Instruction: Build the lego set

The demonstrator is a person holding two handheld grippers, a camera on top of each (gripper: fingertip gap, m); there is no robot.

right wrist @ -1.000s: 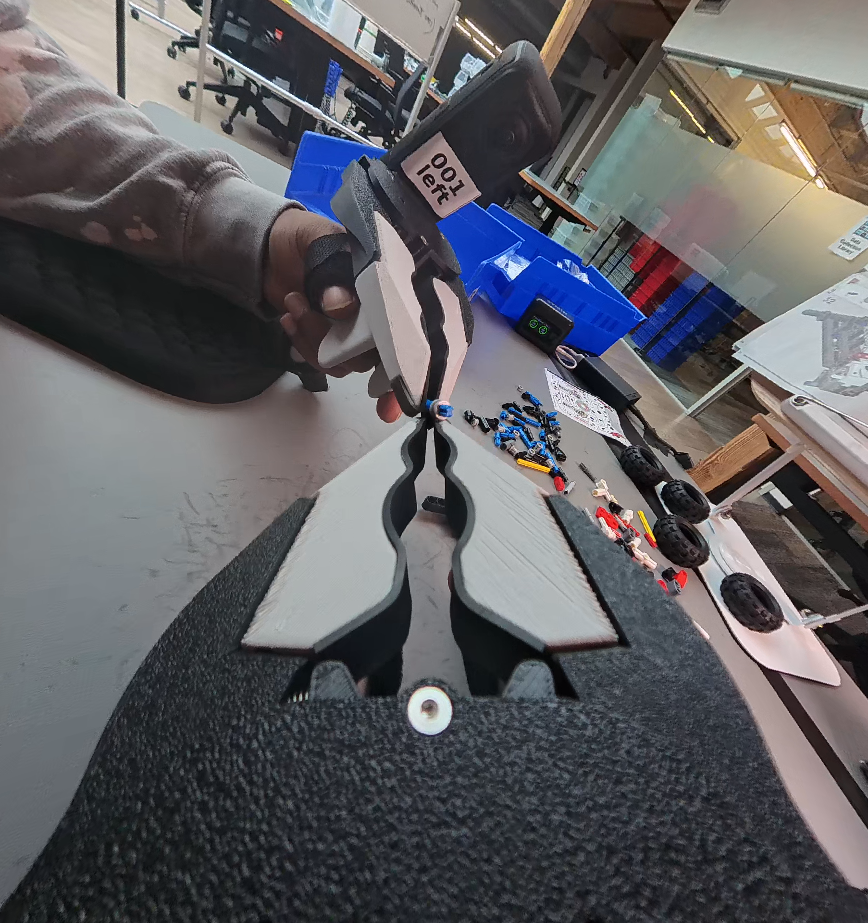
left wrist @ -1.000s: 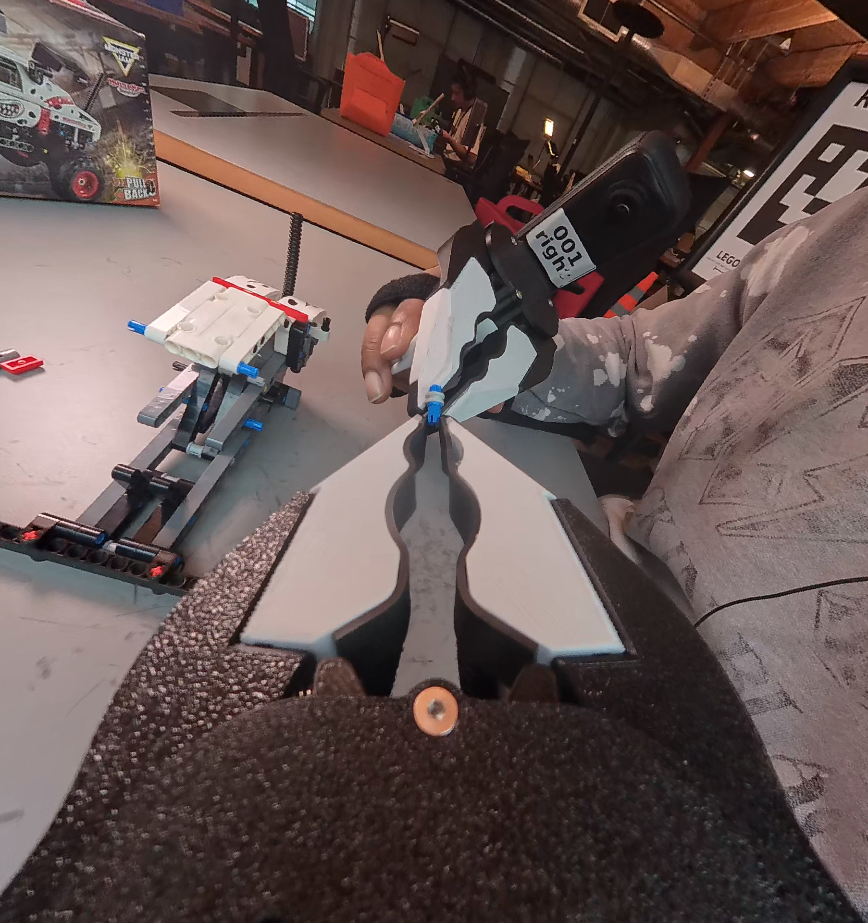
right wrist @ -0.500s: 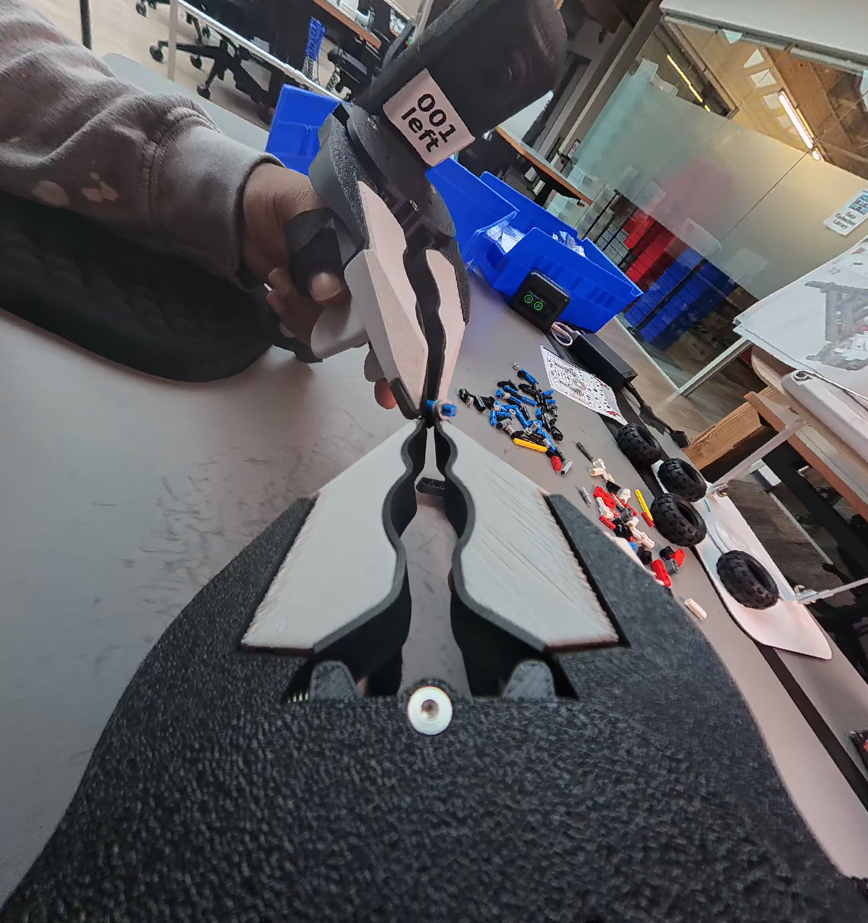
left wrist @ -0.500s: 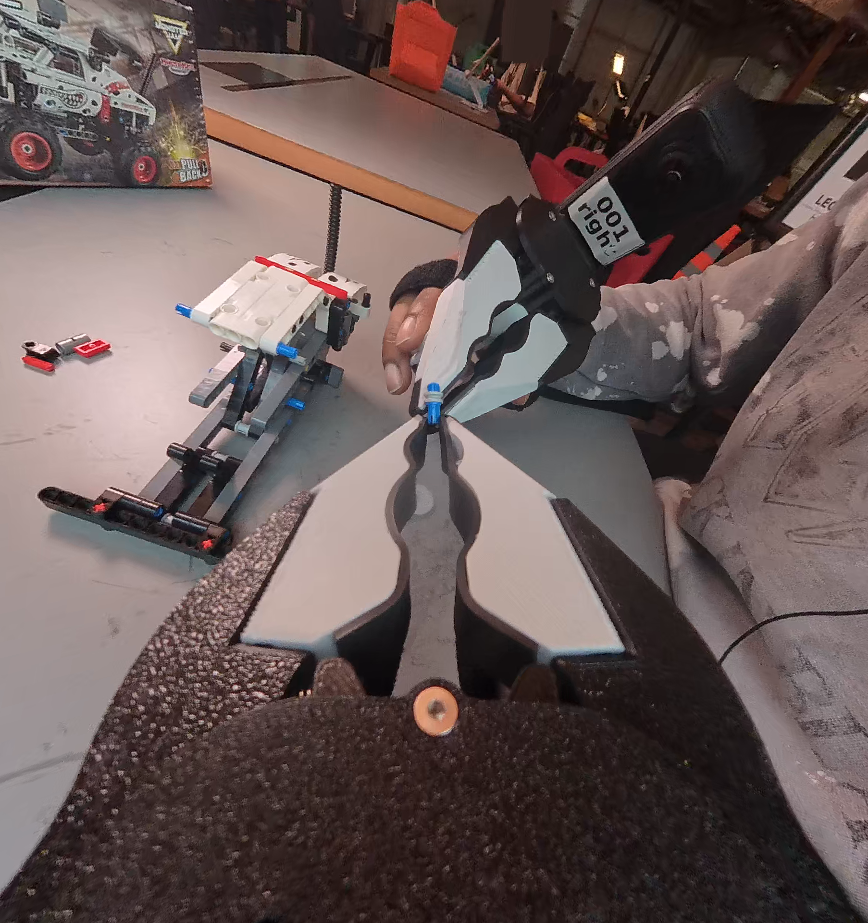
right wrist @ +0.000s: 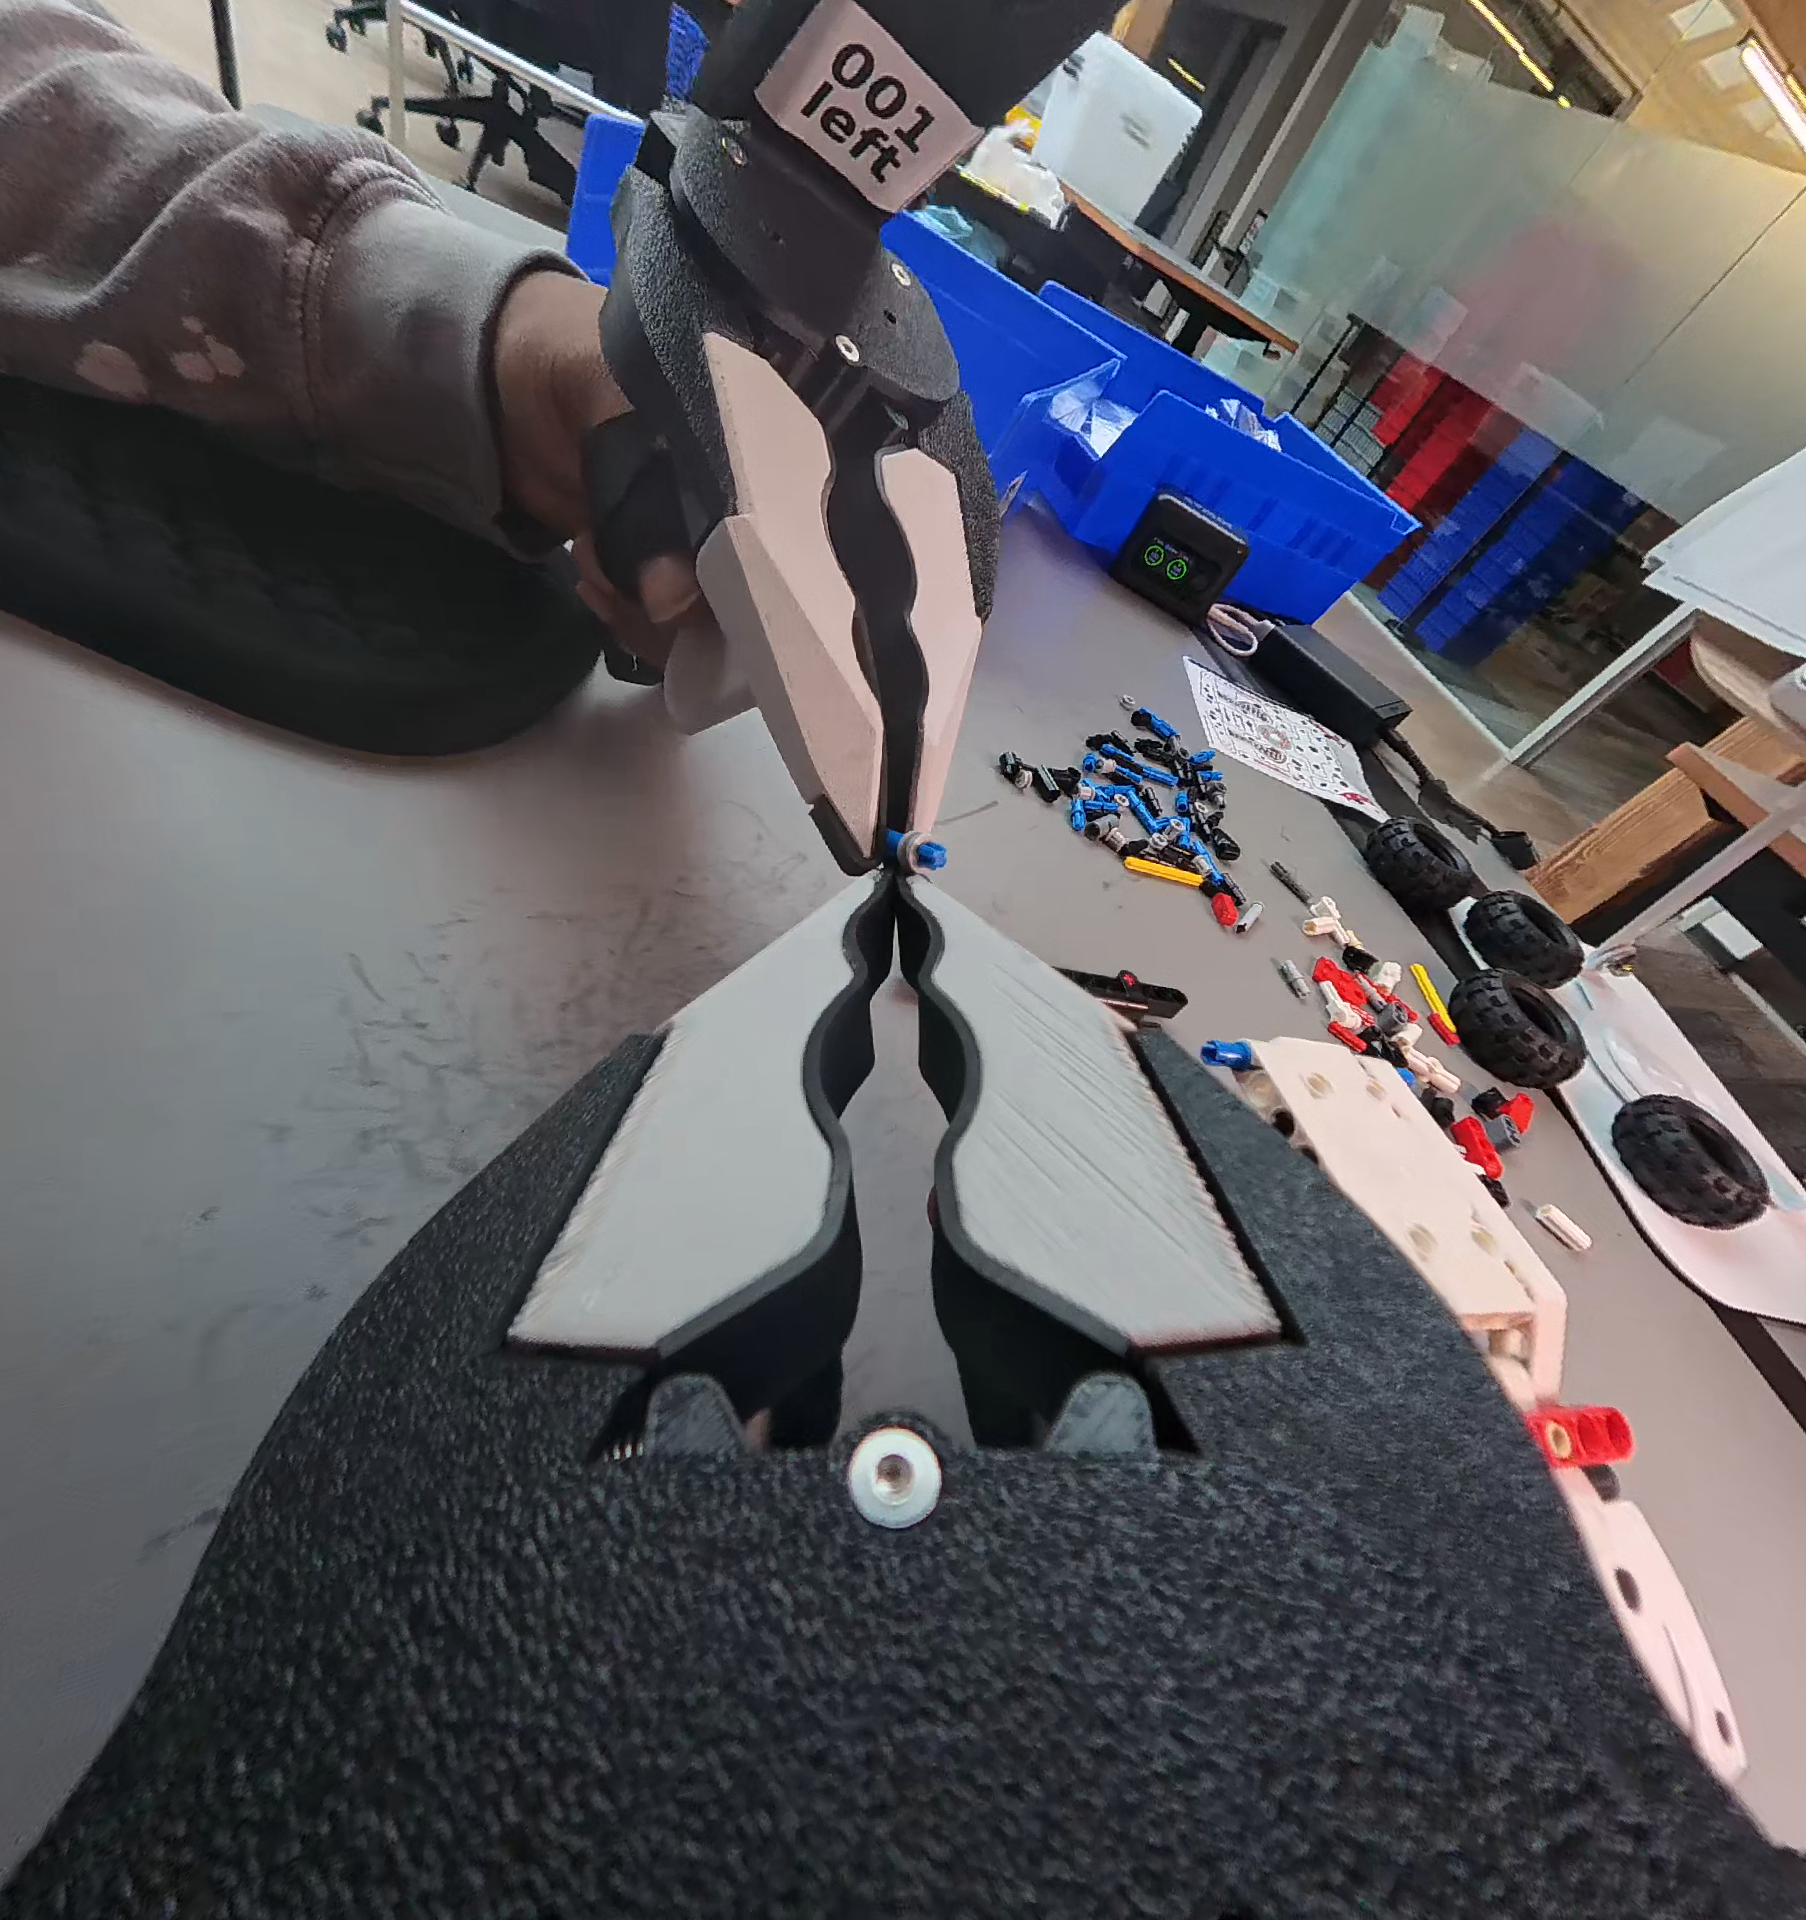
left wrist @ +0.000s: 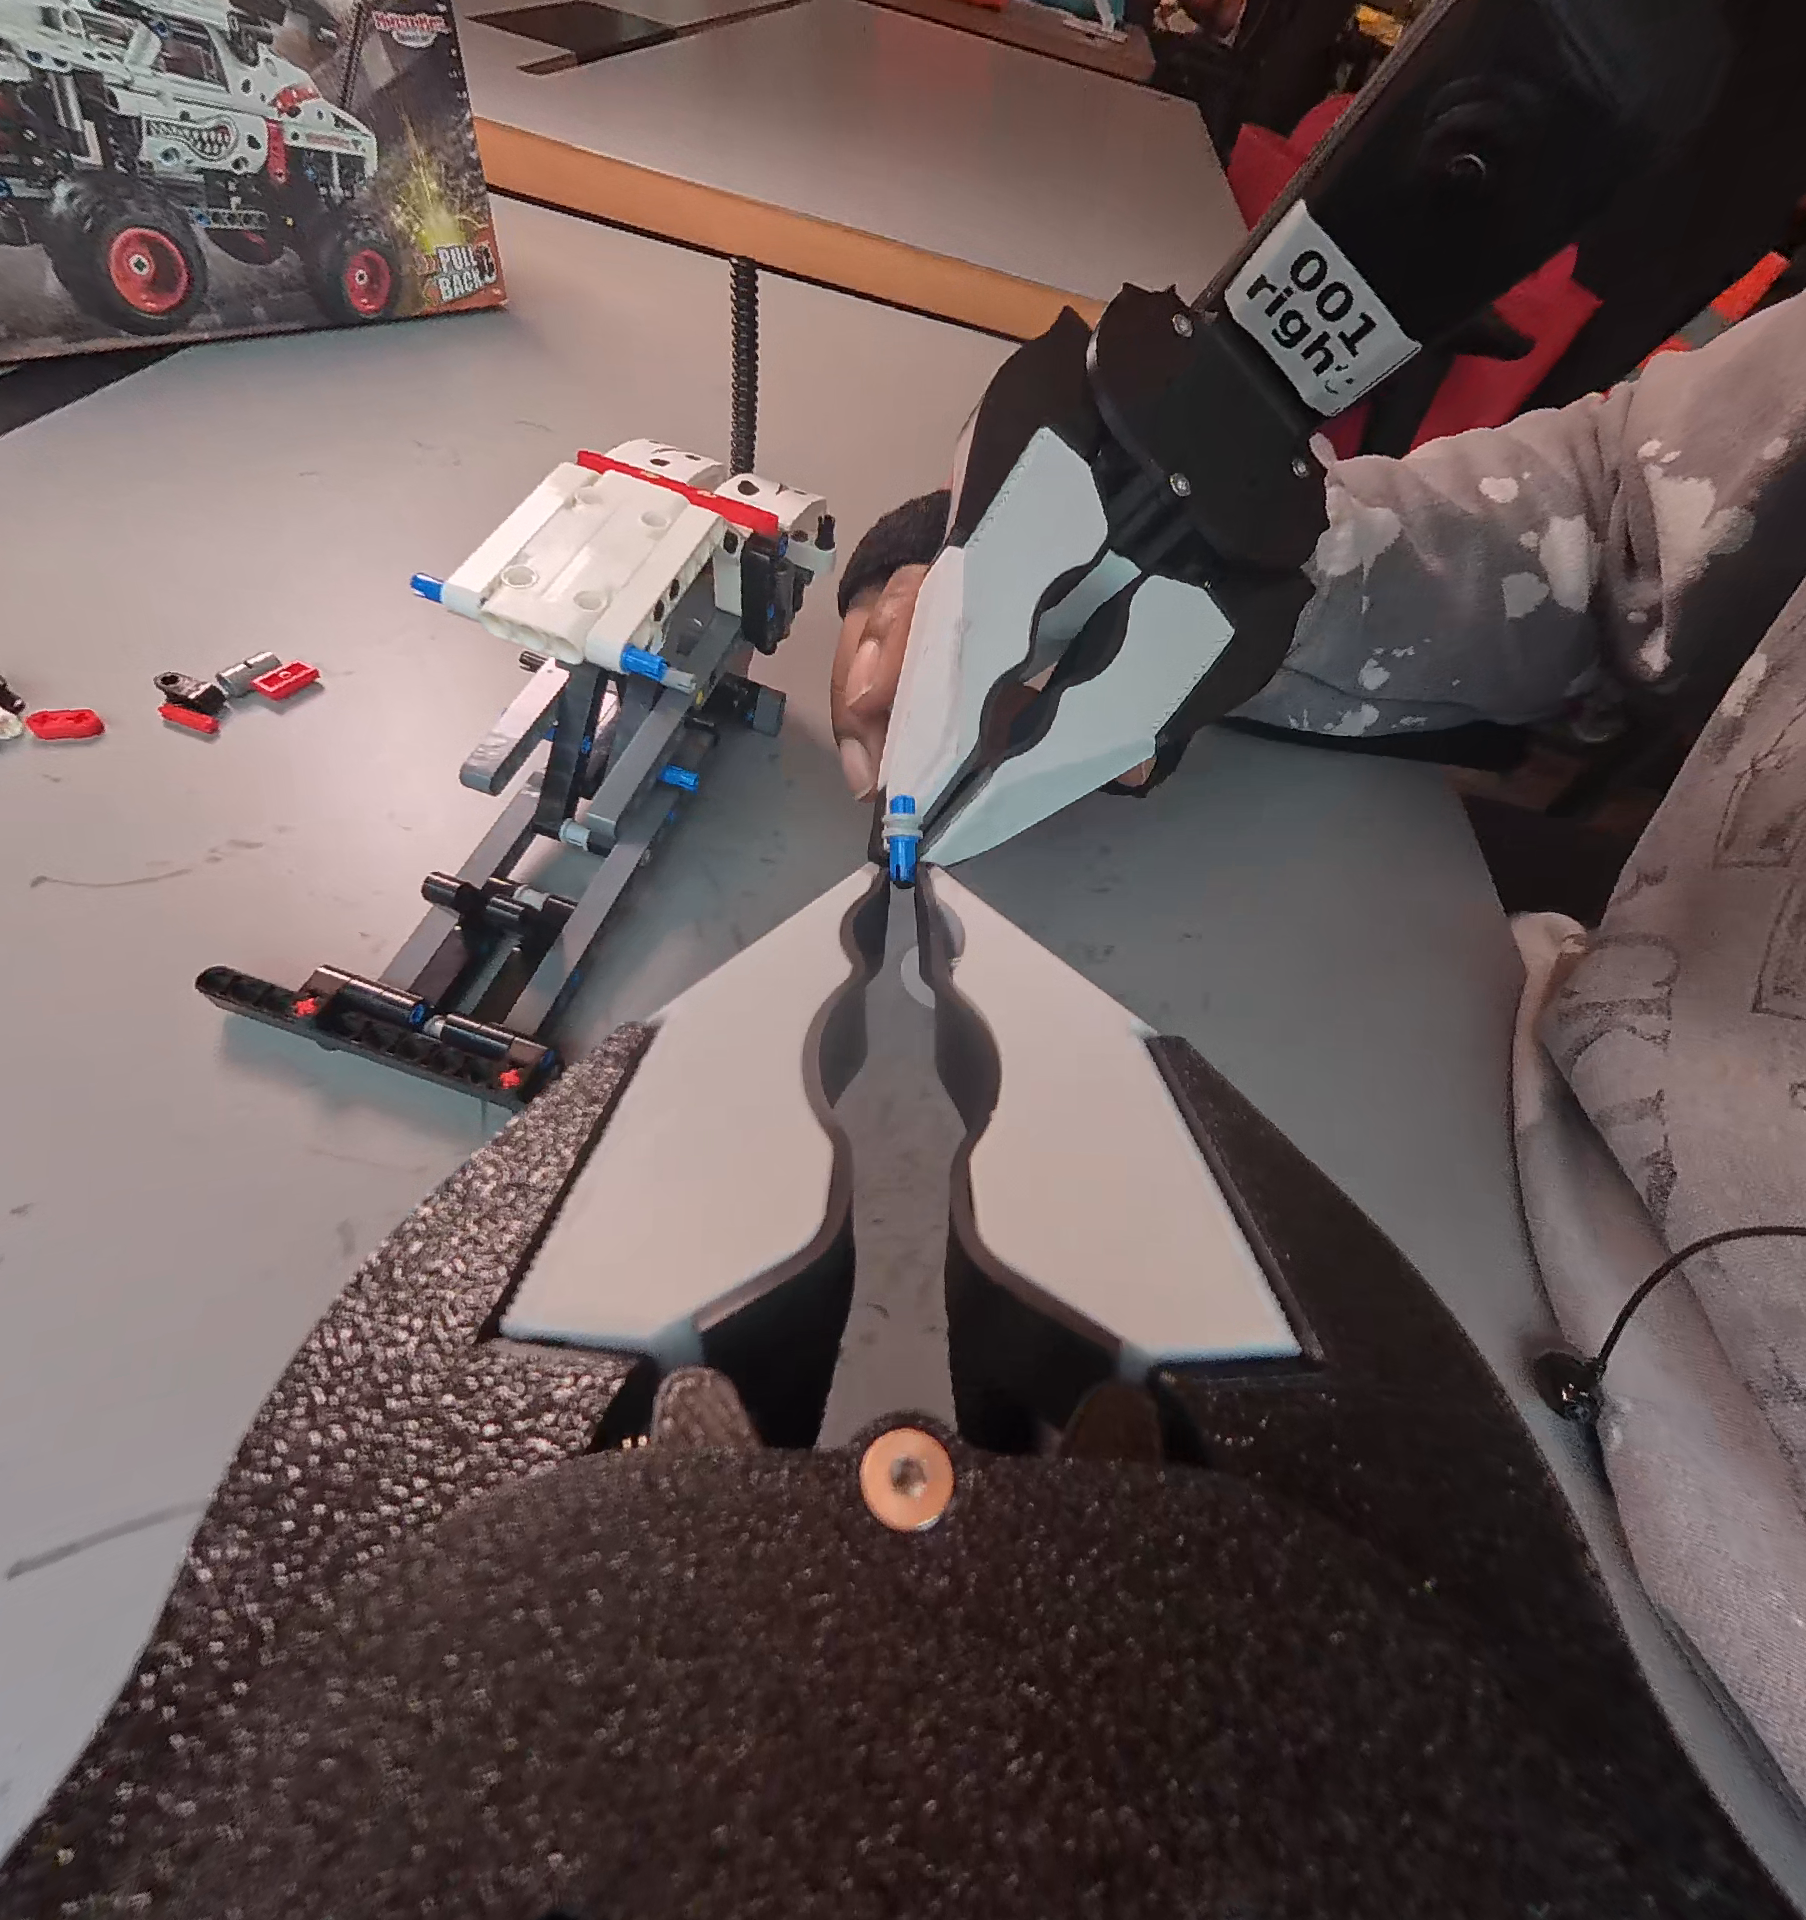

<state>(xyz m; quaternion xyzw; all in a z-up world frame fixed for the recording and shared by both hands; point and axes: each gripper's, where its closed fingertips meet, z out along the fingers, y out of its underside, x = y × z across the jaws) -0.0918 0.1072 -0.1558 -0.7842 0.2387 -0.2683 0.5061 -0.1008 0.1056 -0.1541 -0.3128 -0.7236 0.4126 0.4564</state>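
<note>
Right gripper (right wrist: 894,883): we see our two fingers closed, tips together.
Left gripper (right wrist: 883,847): it meets ours from above, clamping the blue pin (right wrist: 914,850).
Table (right wrist: 255,987): loose pieces (right wrist: 1148,795), four black tyres (right wrist: 1517,1029), white model part (right wrist: 1398,1184) at right.

Each of our two cameras looks forward along its own tongs, close above the counter (left wrist: 203,1195). They face each other, sharing the blue pin (left wrist: 901,831) between both tips.
</note>
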